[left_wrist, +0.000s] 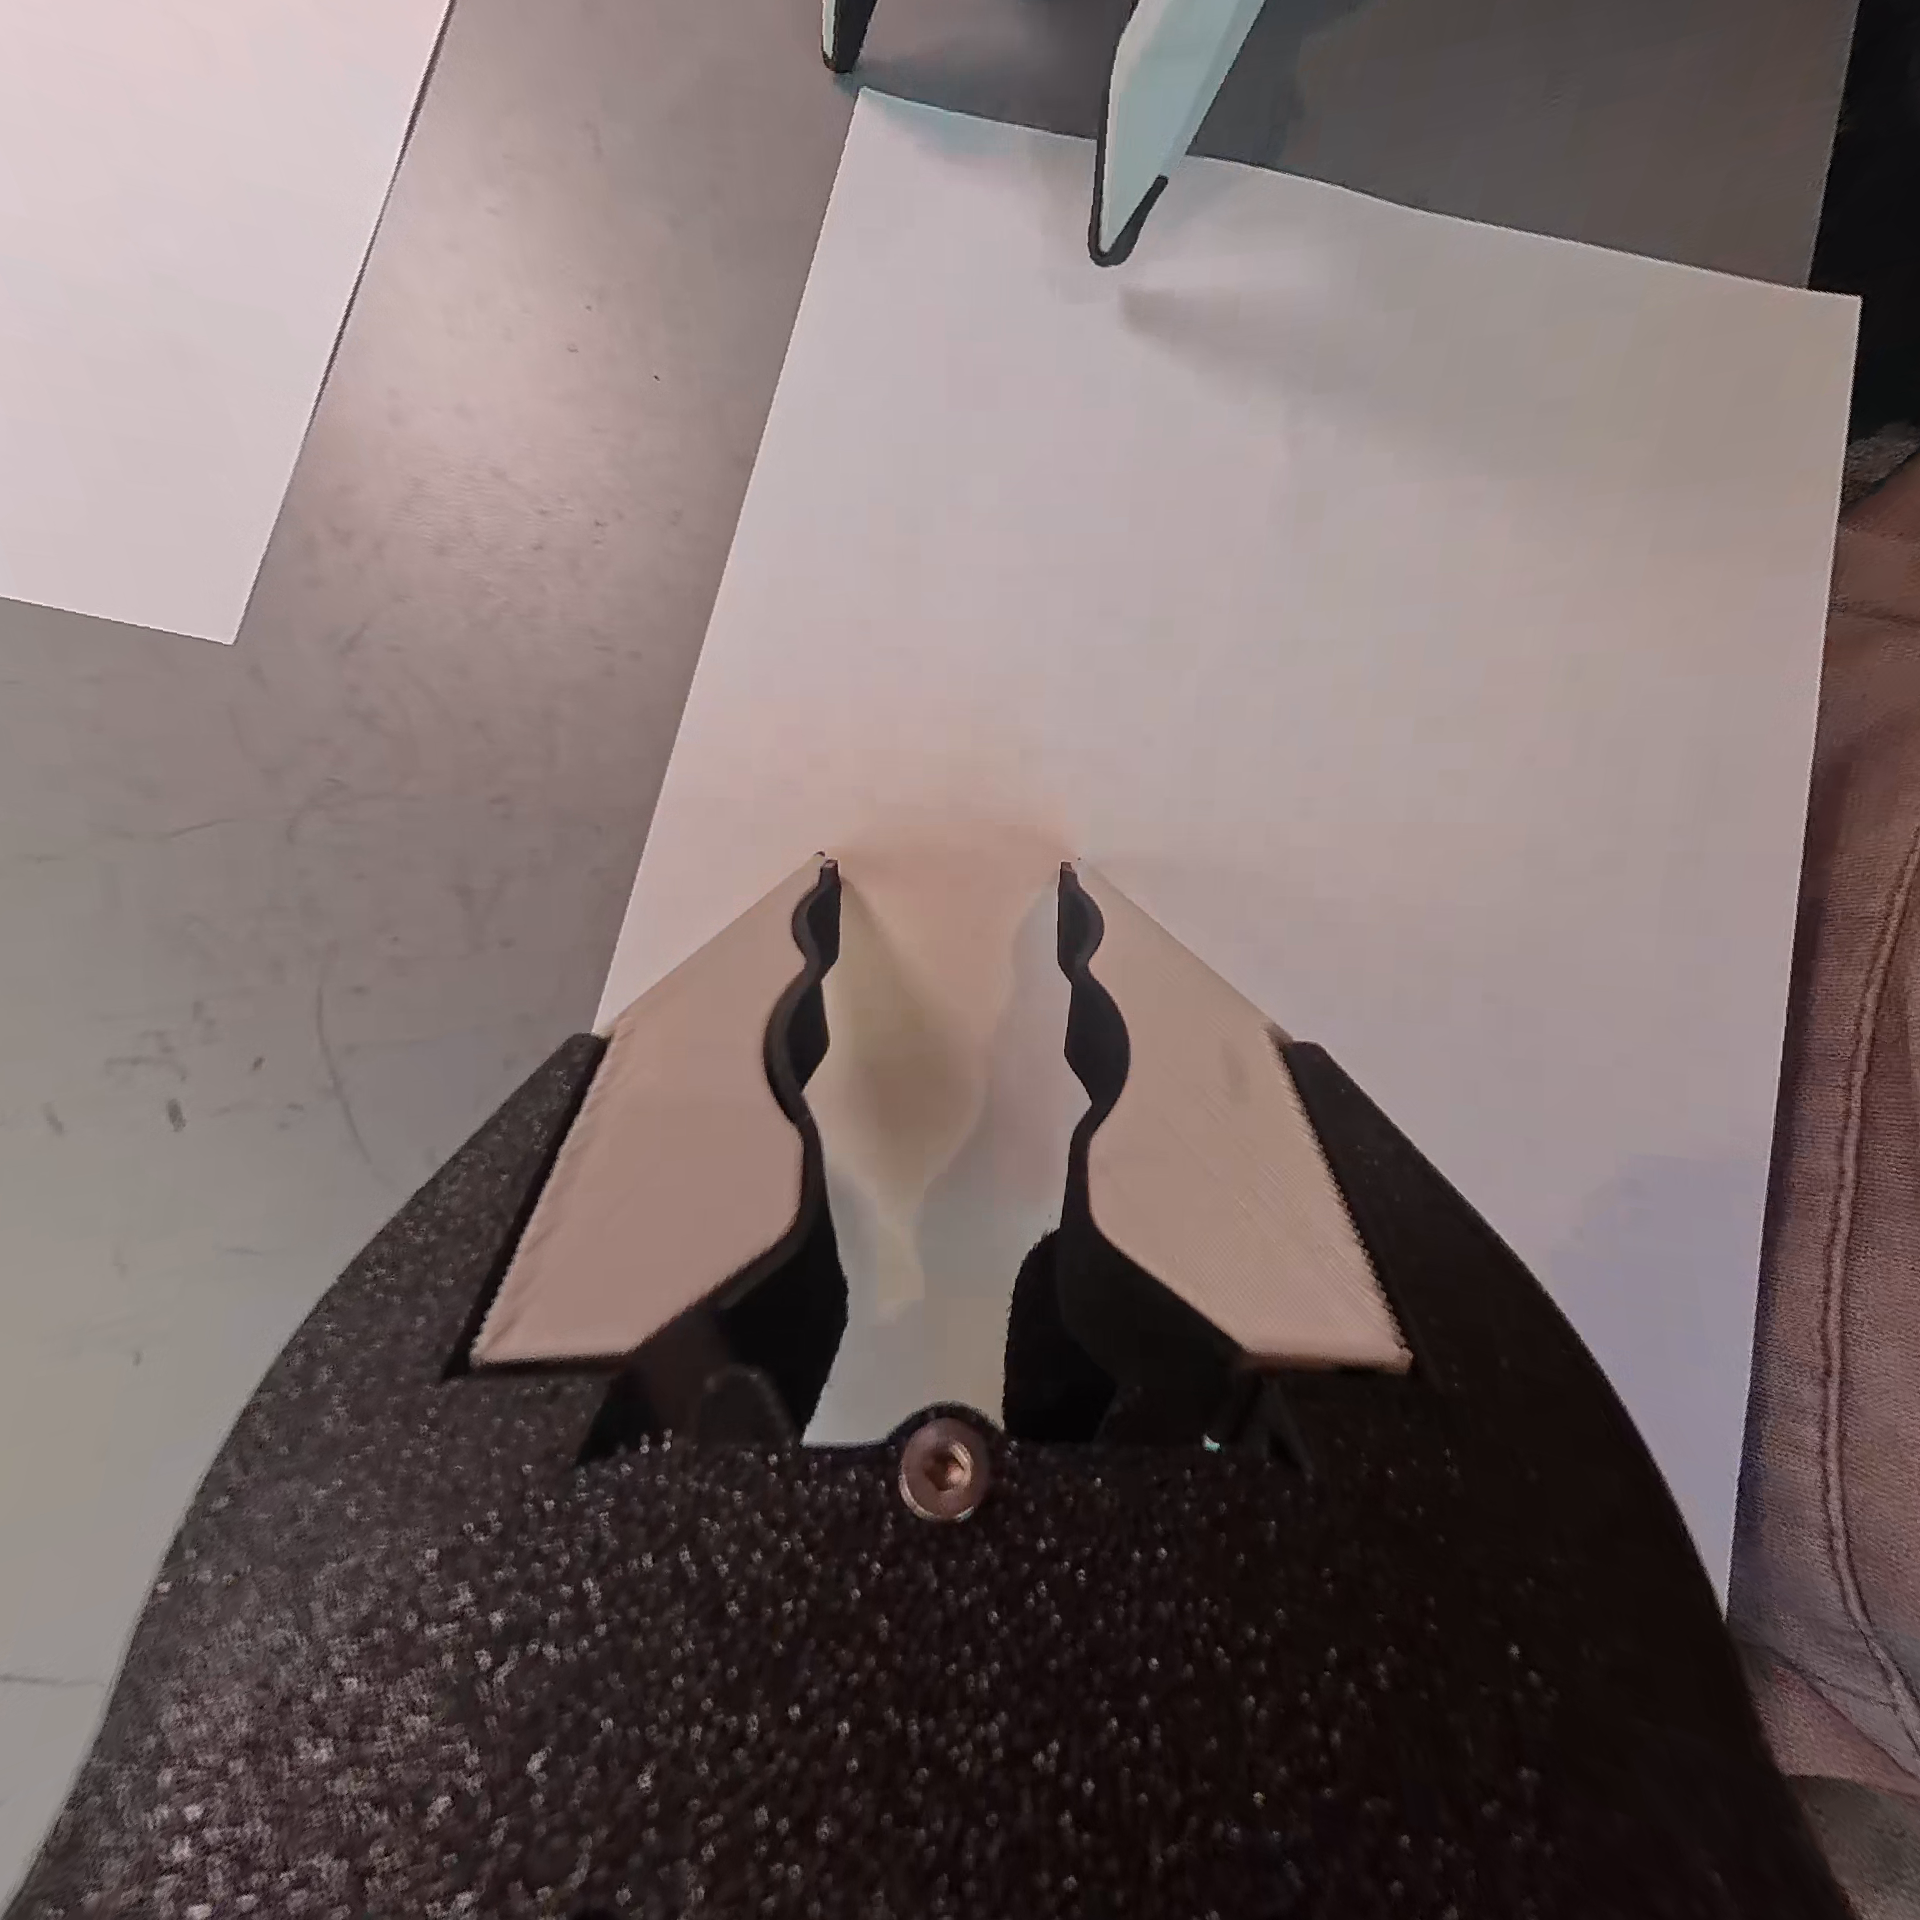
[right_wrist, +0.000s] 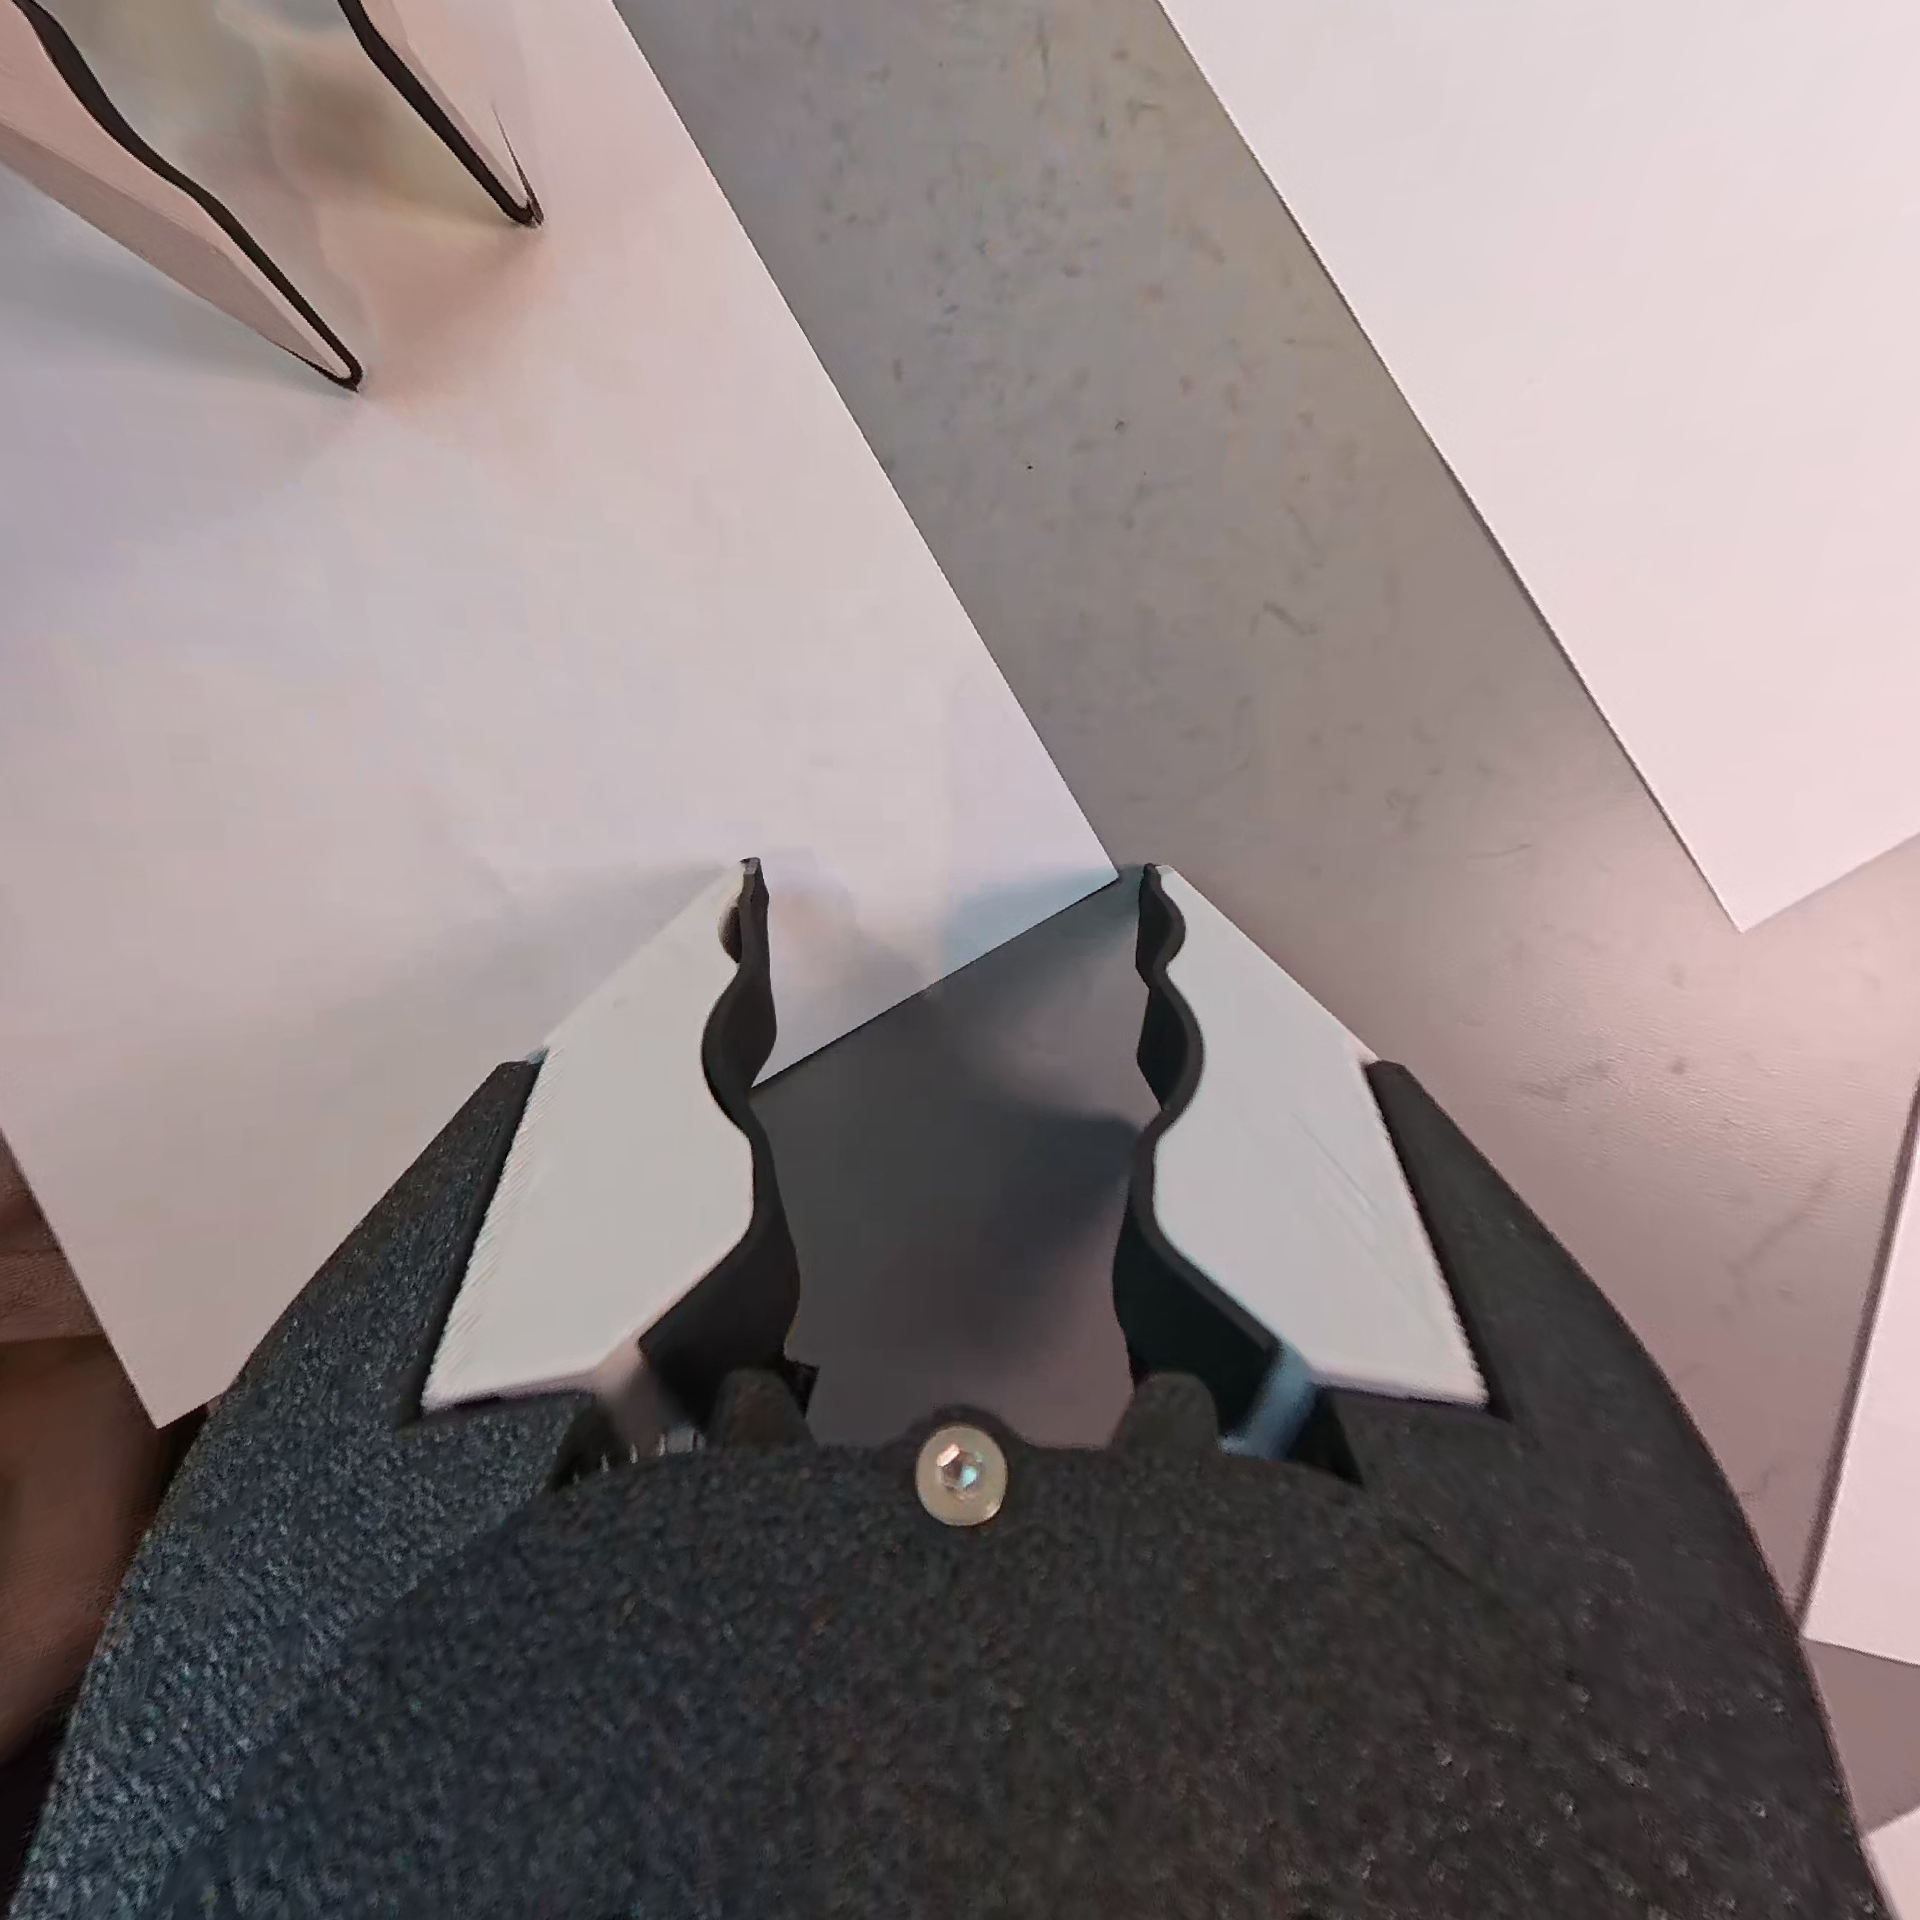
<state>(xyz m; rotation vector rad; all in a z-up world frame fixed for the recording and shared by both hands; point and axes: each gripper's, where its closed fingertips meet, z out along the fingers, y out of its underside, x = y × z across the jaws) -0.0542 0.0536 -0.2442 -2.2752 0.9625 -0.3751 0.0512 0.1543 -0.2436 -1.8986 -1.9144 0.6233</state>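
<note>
We see grey table (left_wrist: 312, 831), scuffed. White paper sheet (left_wrist: 1299, 675) lies flat near its edge. Second white sheet (right_wrist: 1610, 364) well apart, third sheet (right_wrist: 1870, 1507) at right edge. Left gripper (left_wrist: 948, 862), beige fingers, jaws parted, empty, over sheet's middle. Right gripper (right_wrist: 948, 868), pale blue fingers, jaws parted, empty, straddling sheet's corner; whether tips touch paper, we cannot tell.

Left gripper (left_wrist: 948, 862): black pebbled body, beige wavy-edged fingers, one silver screw (left_wrist: 937, 1477). Right gripper (right_wrist: 948, 868): same build, pale grey-blue fingers.
</note>
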